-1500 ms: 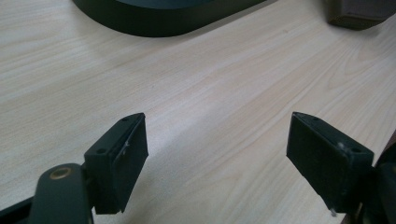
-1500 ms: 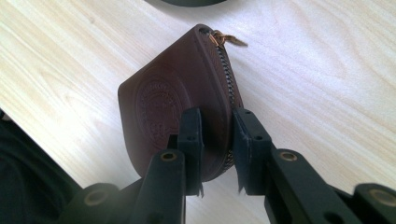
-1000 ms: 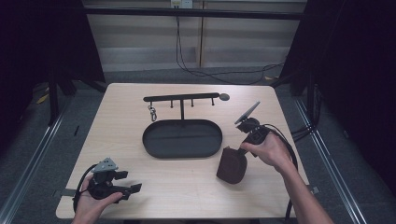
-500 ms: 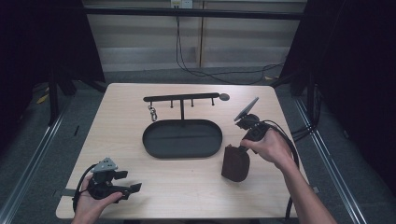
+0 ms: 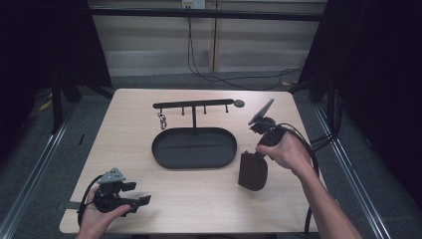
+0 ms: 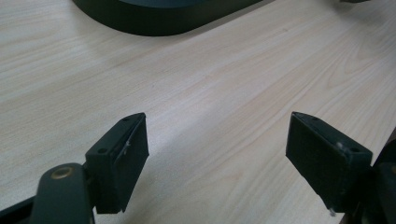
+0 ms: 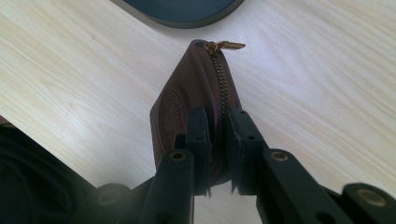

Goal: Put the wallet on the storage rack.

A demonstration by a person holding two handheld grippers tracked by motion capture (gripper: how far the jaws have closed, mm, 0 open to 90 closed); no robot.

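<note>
- Gripping the near-left corner of the table [image 5: 209, 199], your left hand [image 5: 97, 221] holds the left gripper [image 5: 133, 199] low over the bare wood, its jaws spread wide with nothing between them; in the left gripper view the two black pads [image 6: 122, 161] stand well apart above pale woodgrain.
- At the right, farther in, your right hand [image 5: 286, 152] points the right gripper [image 7: 217, 149] downward, its jaws drawn narrow and clamped on the top edge of a brown leather pouch [image 5: 253, 172].
- You hold that pouch upright on its edge on the tabletop, just beside the right end of the dark oval tray [image 5: 194, 162]; the pictures do not settle whether pouch and tray touch.
- In the right gripper view the pouch's zipper [image 7: 220, 77] runs up between the pads to a brass pull [image 7: 226, 45], and a round embossed mark shows on the leather side.
- Beyond the tray stands a black rack [image 5: 194, 105] with a crossbar and short pegs; a small metal clasp [image 5: 162, 121] hangs at its left end.
- A cable [image 5: 311, 149] trails from your right gripper off the table's right side.
</note>
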